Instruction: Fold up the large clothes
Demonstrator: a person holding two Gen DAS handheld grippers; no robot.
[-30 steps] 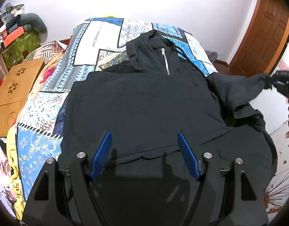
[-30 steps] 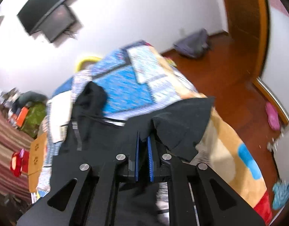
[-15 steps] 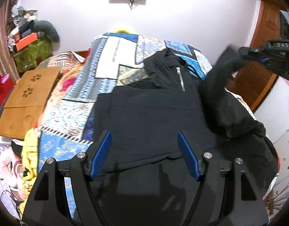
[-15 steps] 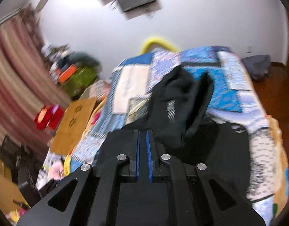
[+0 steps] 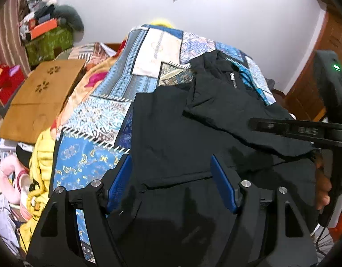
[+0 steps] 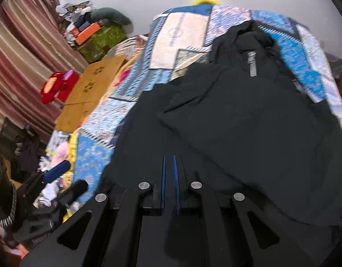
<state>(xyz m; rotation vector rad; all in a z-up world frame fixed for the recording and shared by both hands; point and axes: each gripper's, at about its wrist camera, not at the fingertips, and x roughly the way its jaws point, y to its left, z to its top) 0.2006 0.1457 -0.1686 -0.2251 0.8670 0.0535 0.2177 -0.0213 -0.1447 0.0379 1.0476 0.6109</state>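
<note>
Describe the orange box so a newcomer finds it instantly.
Start at the bed with the blue patchwork quilt and look past its far left corner to the clutter by the striped curtain. There a green patterned box stands, and the orange box lies flat on top, the only bright orange thing among grey and dark clothes.

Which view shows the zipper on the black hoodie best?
The left wrist view: the zipper on the black hoodie is sharp there, with pull and teeth distinct. The right wrist view shows it more centrally, but motion blur smears it into a pale streak.
</note>
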